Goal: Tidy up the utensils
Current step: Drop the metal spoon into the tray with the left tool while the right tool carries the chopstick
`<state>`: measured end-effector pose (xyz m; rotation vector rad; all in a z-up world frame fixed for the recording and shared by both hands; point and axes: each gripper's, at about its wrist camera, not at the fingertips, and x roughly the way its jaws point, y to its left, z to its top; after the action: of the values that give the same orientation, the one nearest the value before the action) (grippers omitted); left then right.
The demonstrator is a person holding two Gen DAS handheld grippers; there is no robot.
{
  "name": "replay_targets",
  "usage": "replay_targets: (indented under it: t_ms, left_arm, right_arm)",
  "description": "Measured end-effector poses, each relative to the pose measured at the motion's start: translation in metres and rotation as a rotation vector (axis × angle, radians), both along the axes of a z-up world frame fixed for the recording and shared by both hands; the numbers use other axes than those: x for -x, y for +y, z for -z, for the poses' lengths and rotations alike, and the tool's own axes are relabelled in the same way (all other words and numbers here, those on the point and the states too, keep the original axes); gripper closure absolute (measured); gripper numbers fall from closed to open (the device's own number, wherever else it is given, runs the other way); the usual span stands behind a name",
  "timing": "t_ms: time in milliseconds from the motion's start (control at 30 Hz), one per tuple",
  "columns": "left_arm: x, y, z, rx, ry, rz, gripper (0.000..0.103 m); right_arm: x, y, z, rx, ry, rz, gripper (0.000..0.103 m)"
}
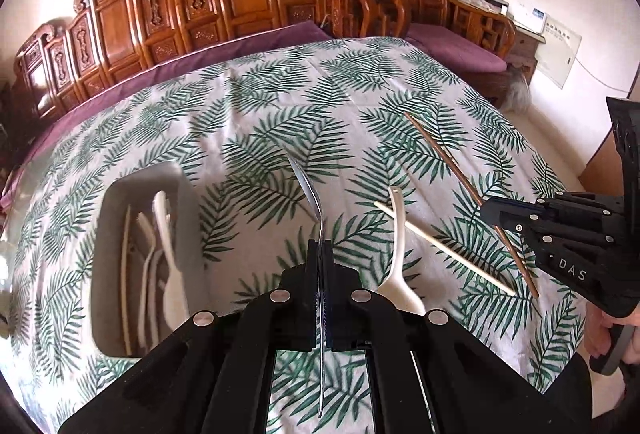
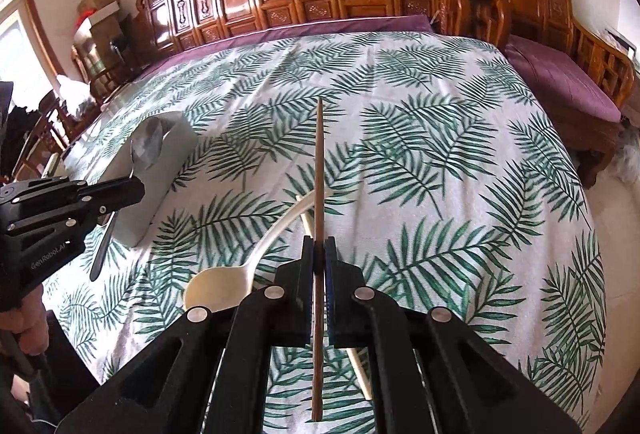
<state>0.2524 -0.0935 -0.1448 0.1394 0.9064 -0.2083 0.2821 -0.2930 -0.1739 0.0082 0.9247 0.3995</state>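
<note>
left gripper (image 1: 320,246): clamped on metal spoon (image 1: 308,186), just right of grey tray (image 1: 180,186) | right gripper (image 2: 319,242): clamped on brown chopstick (image 2: 319,162), further right of tray | white spoon (image 1: 396,266), pale chopstick (image 1: 440,246): on counter (image 1: 280,106) between the grippers

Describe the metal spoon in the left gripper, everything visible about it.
The metal spoon is slim, shiny and silver-grey, with a curved handle. The left gripper is shut on its handle, holding it clear of the leaf-print cloth. In the right wrist view its bowl rises above the fingers while the handle end hangs below them, in front of the grey utensil tray. Only the fingers touch it.
</note>
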Motion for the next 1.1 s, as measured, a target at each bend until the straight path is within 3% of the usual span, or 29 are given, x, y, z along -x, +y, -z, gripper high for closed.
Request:
replay_targets:
  t_ms: [533, 1100]
  left_arm:
    - [0.016, 0.076, -0.007, 0.031, -0.021, -0.109, 0.102]
    - [-0.026, 0.147, 0.009, 0.060, -0.008, -0.202, 0.102]
  right_arm:
    - [0.023, 0.046, 0.006, 0.049, -0.001, -0.108, 0.097]
    - [0.013, 0.106, 0.015, 0.040, 0.012, -0.165, 0.097]
